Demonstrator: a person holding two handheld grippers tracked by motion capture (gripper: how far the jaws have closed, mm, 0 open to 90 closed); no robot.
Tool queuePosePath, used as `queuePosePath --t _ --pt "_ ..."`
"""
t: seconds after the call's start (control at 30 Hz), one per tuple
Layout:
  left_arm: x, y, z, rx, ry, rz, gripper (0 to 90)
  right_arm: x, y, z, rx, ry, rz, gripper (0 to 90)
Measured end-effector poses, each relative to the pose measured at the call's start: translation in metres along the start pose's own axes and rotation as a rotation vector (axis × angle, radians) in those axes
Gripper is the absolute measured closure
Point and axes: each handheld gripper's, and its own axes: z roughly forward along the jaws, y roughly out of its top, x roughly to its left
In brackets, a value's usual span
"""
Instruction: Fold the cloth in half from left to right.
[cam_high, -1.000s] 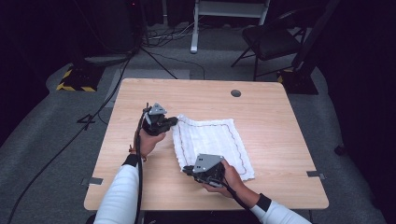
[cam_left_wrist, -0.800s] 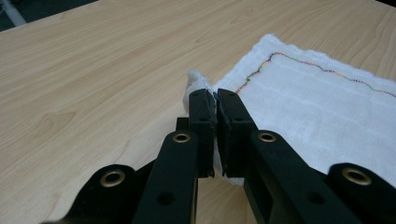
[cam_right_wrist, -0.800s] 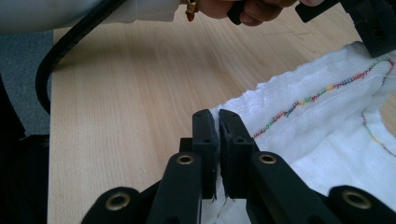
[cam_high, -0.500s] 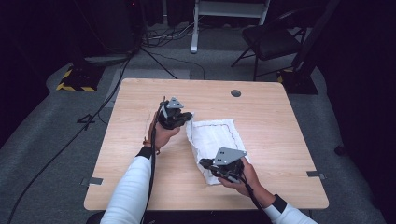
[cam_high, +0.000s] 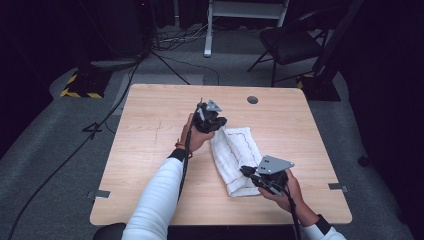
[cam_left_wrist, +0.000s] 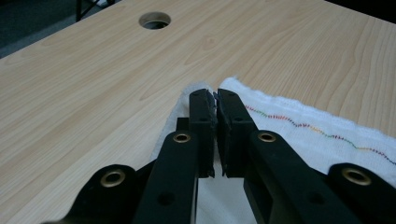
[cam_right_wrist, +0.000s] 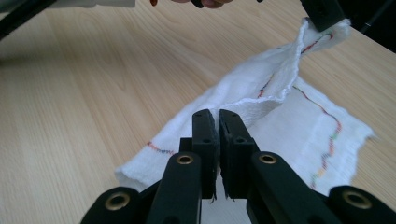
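We see both hand-held grippers, left (cam_high: 218, 121) and right (cam_high: 248, 171), clamping the towel (cam_high: 235, 150), now folded toward frame centre.

Left gripper (cam_left_wrist: 215, 100) blocks its own pinch point; can't confirm cloth (cam_left_wrist: 322, 135) between the jaws, and the cloth runs off the right edge. Right gripper (cam_right_wrist: 217, 120) same: jaws cover the near cloth edge. High view: both jaw tips too small to read.
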Motion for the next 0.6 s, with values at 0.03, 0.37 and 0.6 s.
queuePosePath --t 0.03,0.37,0.6 --pt "-0.002 0.002 0.005 0.008 -0.012 0.004 85.3 -0.002 -0.003 -0.003 0.003 -0.009 0.008 85.9" --pt "-0.024 0.017 0.044 0.033 -0.041 0.040 85.1 -0.017 -0.033 -0.023 0.054 -0.054 0.058 85.7" --pt "-0.034 0.022 0.063 0.040 -0.038 0.041 83.6 -0.023 -0.047 -0.028 0.102 -0.078 0.063 85.1"
